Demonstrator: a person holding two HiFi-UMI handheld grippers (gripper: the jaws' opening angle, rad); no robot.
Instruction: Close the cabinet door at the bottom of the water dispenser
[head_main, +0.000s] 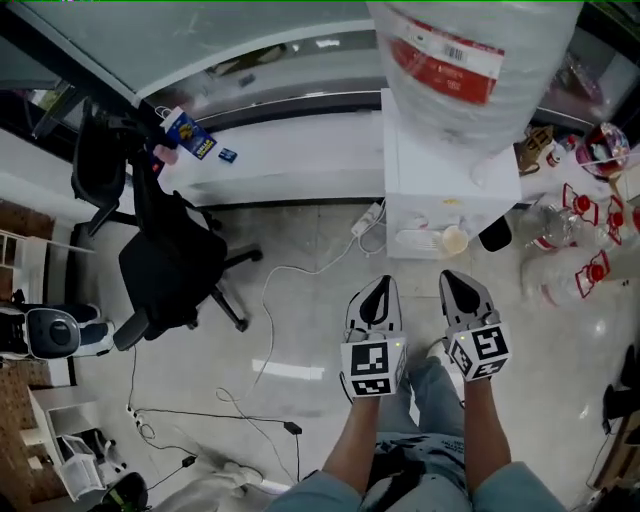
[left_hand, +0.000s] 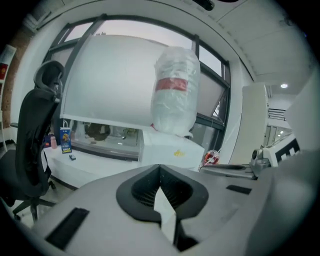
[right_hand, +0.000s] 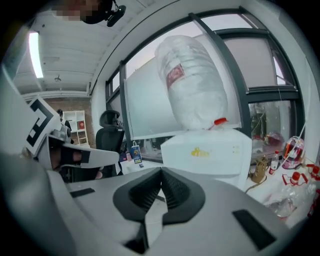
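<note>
The white water dispenser (head_main: 440, 165) stands at the upper right, and its big clear bottle (head_main: 465, 60) with a red label hides much of its top. From above its bottom cabinet door is hidden; both gripper views show only the upper body (left_hand: 170, 150) (right_hand: 210, 152) and the bottle (left_hand: 175, 90) (right_hand: 192, 85). My left gripper (head_main: 378, 285) (left_hand: 159, 167) and right gripper (head_main: 455, 278) (right_hand: 161, 170) are held side by side in the air, a short way in front of the dispenser. Both point at it and touch nothing. Each pair of jaws is shut and empty.
A black office chair (head_main: 165, 250) stands at the left. Cables (head_main: 270, 300) trail over the floor from a power strip (head_main: 368, 218) beside the dispenser. A white ledge (head_main: 280, 155) carries a blue box (head_main: 190, 135). Several clear bottles with red caps (head_main: 580, 240) crowd the right.
</note>
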